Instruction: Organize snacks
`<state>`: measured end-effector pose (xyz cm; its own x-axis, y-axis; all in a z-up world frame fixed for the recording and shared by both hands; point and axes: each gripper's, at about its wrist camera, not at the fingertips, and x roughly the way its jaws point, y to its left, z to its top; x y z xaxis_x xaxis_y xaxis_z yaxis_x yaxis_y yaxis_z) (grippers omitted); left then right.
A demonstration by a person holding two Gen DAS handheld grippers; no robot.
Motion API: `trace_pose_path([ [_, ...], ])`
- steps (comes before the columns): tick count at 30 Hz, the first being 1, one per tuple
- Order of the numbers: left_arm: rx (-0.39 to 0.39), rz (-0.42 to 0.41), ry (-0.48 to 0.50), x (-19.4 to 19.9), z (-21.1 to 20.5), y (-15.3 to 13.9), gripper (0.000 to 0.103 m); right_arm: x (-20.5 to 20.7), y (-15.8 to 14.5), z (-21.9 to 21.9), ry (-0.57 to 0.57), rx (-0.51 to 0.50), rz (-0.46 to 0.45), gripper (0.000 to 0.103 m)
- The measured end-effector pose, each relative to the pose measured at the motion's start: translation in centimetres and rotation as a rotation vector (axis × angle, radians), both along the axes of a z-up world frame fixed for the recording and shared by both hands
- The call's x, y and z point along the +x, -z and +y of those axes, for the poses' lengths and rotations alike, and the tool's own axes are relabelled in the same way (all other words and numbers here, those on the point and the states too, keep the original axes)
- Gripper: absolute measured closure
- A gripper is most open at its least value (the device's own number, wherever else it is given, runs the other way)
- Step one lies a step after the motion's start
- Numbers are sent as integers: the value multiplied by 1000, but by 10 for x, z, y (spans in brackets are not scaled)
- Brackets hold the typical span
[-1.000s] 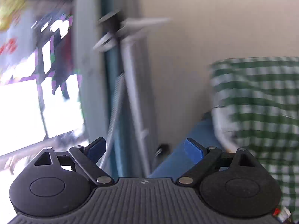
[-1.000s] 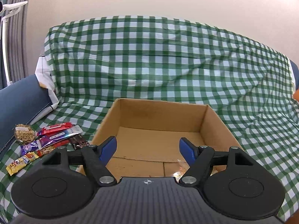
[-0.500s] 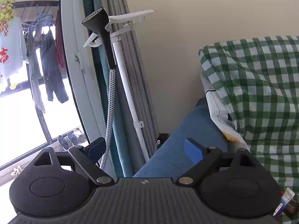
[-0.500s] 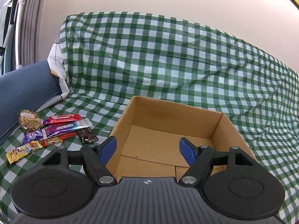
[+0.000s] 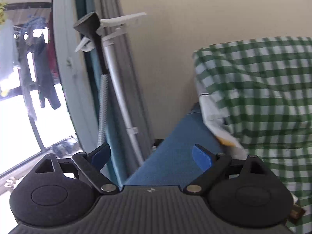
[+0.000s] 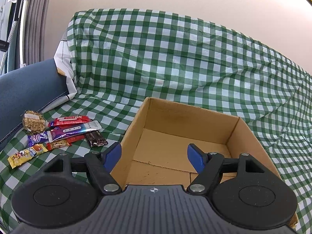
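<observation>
One open cardboard box point(image 6: 187, 142) sits on a sofa draped in green-and-white checked cloth point(image 6: 175, 58), at the centre of the right wrist view. The right gripper point(image 6: 154, 156) hangs over the box's near edge, its two blue fingers point(image 6: 113, 156) spread wide with nothing between them. At left of the frame lie about seven wrapped snacks point(image 6: 58, 134) in one cluster on the cloth, just beside the box. In the blurred left wrist view, the left gripper point(image 5: 151, 156) also stands open and empty, facing one white garment steamer point(image 5: 109, 58) and the sofa's blue arm point(image 5: 171, 156).
</observation>
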<state>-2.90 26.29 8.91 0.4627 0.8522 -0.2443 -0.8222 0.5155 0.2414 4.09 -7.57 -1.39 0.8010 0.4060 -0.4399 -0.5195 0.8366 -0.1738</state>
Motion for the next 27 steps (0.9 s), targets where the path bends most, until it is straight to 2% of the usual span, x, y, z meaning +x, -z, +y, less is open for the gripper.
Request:
trace_pose_path([
  [4, -13, 9, 71, 9, -9, 5, 9, 1, 1, 5, -3, 7, 6, 27],
  [8, -13, 33, 37, 10, -8, 9, 9, 0, 3, 9, -17, 1, 6, 27],
  [12, 11, 57, -38, 6, -3, 9, 9, 0, 4, 11, -31, -2, 9, 27],
  [14, 77, 111, -148, 5, 0, 11, 9, 0, 4, 11, -38, -1, 12, 27],
  [16, 97, 125, -237, -1, 9, 11, 9, 0, 4, 11, -44, 0, 13, 27],
  [18, 73, 131, -293, -4, 24, 12, 9, -1, 3, 10, -51, 4, 13, 27],
  [21, -55, 131, -310, -1, 59, 19, 9, -2, 2, 9, -58, 6, 10, 27],
  [22, -79, 105, -298, -1, 64, 19, 9, -2, 2, 8, -58, 6, 11, 27],
  [23, -77, 42, -265, -3, 62, 13, 9, -2, 2, 8, -58, 6, 13, 27],
  [25, -26, -79, -158, -6, 41, -1, 9, -2, 2, 9, -68, 0, 12, 27],
  [27, 57, -81, -7, 3, 13, -6, 9, -3, -4, 15, -91, -5, 4, 27],
])
